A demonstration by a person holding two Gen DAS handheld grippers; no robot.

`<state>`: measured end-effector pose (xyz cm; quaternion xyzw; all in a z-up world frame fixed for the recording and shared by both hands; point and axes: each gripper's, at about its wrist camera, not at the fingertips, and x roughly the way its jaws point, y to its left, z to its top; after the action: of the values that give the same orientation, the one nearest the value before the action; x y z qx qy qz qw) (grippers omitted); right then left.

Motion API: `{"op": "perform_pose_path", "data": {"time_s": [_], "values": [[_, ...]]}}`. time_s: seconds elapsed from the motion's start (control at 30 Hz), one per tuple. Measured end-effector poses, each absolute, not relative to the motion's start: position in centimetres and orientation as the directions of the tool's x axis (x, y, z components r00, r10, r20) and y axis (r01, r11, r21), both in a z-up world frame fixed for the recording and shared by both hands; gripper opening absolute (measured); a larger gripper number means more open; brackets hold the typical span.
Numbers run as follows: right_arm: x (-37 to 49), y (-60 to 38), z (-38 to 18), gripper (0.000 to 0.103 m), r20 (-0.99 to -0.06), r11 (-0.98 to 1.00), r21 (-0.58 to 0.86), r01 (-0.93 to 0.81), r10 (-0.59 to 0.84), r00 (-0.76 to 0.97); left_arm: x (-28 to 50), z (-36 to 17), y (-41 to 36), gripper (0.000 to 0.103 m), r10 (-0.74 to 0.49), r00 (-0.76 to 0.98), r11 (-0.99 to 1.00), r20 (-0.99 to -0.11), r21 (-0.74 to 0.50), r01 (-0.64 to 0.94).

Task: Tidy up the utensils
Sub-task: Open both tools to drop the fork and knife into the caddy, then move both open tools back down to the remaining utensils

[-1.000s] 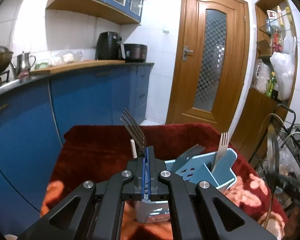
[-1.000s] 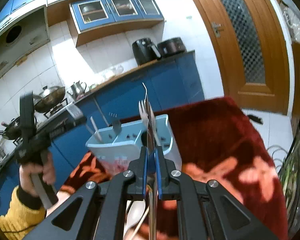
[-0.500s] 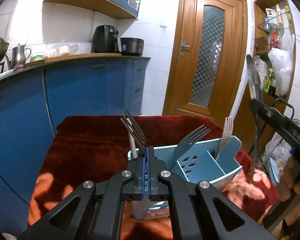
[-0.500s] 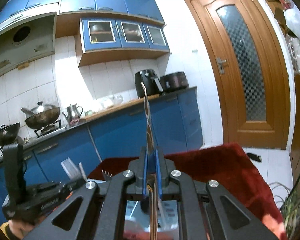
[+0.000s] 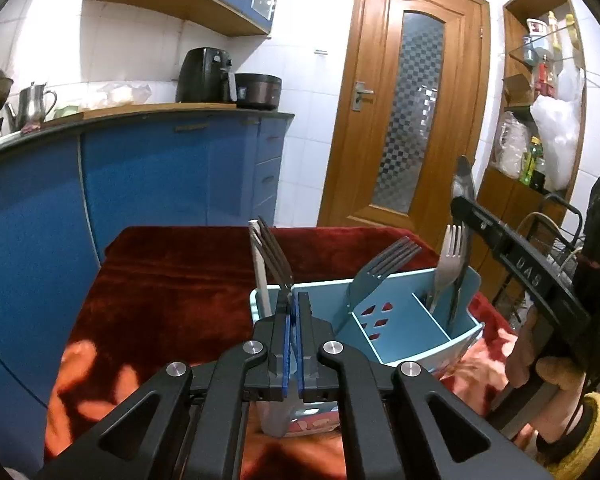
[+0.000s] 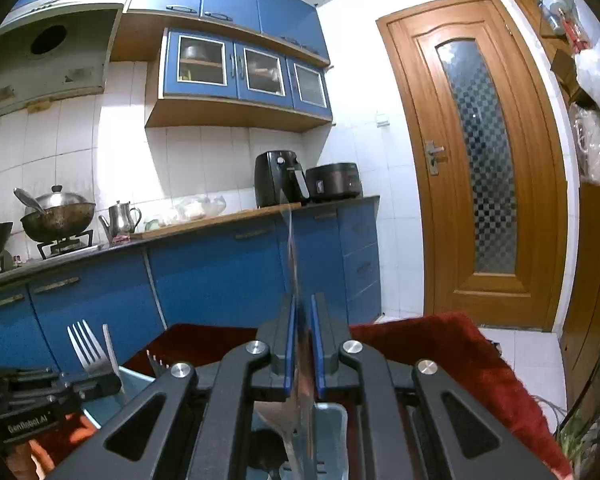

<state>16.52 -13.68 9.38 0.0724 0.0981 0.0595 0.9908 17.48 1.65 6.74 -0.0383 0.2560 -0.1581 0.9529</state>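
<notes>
A light blue utensil caddy (image 5: 416, 330) stands on a red patterned cloth (image 5: 172, 280). My left gripper (image 5: 294, 312) is shut on a dark fork (image 5: 274, 256), its tines up, over the caddy's left compartment beside a white stick (image 5: 258, 268). Two more forks (image 5: 384, 268) stand in the caddy. My right gripper (image 6: 302, 320) is shut on a spoon (image 6: 292, 264) seen edge-on, held upright over the caddy (image 6: 140, 380); in the left wrist view the spoon (image 5: 462, 184) reaches into the right compartment.
Blue kitchen cabinets (image 5: 172, 168) with an air fryer (image 5: 204, 76) and cooker run along the left. A wooden door (image 5: 412, 112) is behind. Shelves and a wire rack (image 5: 556, 240) stand at the right. The other hand-held gripper (image 6: 40, 392) shows at lower left.
My right gripper has tilted upright and lowered its spoon into the caddy's right compartment. My left gripper has stayed shut on the fork and shifted slightly nearer the caddy.
</notes>
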Motion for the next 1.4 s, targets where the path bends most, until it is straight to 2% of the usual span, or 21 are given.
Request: {"op": "perform_pose_path", "data": {"time_s": [0.13, 0.23, 0.33, 0.37, 0.4, 0.5, 0.7, 1.03, 1.2, 1.4], "values": [[16.2, -13.6, 9.0, 0.010, -0.213, 0.980, 0.160, -0.119, 0.152, 0.965, 17.5, 6.7, 1.5, 0.003, -0.332, 0.814, 0.943, -0.477, -0.160, 0.291], [15.9, -13.3, 9.2, 0.011, -0.236, 0.979, 0.153, -0.138, 0.172, 0.956, 17.4, 6.8, 1.4, 0.008, -0.345, 0.808, 0.939, -0.478, -0.170, 0.301], [15.6, -13.1, 9.5, 0.026, -0.253, 0.976, 0.159, -0.152, 0.189, 0.949, 17.2, 7.0, 1.1, 0.017, -0.353, 0.802, 0.936, -0.482, -0.173, 0.308], [15.4, -13.1, 9.6, 0.029, -0.255, 0.974, 0.164, -0.156, 0.195, 0.947, 17.1, 7.0, 1.0, 0.024, -0.355, 0.800, 0.935, -0.483, -0.173, 0.310], [15.1, -13.2, 9.8, 0.029, -0.256, 0.973, 0.169, -0.157, 0.198, 0.946, 17.0, 7.2, 0.8, 0.031, -0.357, 0.799, 0.934, -0.483, -0.173, 0.313], [14.1, -13.4, 10.6, 0.029, -0.259, 0.970, 0.184, -0.160, 0.205, 0.944, 16.5, 7.6, 0.7, 0.041, -0.354, 0.798, 0.935, -0.488, -0.174, 0.309], [11.7, -14.1, 12.2, 0.033, -0.272, 0.959, 0.220, -0.177, 0.234, 0.933, 15.5, 8.3, 1.1, 0.046, -0.357, 0.786, 0.934, -0.504, -0.209, 0.290], [6.7, -14.8, 13.5, 0.033, -0.283, 0.949, 0.263, -0.173, 0.247, 0.927, 11.9, 9.1, 1.9, 0.048, -0.363, 0.777, 0.931, -0.514, -0.242, 0.275], [5.1, -15.3, 13.5, 0.033, -0.330, 0.924, 0.334, -0.184, 0.298, 0.896, 9.9, 9.5, 1.9, 0.052, -0.362, 0.776, 0.932, -0.517, -0.235, 0.278], [3.2, -15.2, 13.2, 0.033, -0.386, 0.933, 0.322, -0.161, 0.285, 0.877, 8.0, 9.4, 1.4, 0.053, -0.367, 0.755, 0.930, -0.544, -0.220, 0.294]]}}
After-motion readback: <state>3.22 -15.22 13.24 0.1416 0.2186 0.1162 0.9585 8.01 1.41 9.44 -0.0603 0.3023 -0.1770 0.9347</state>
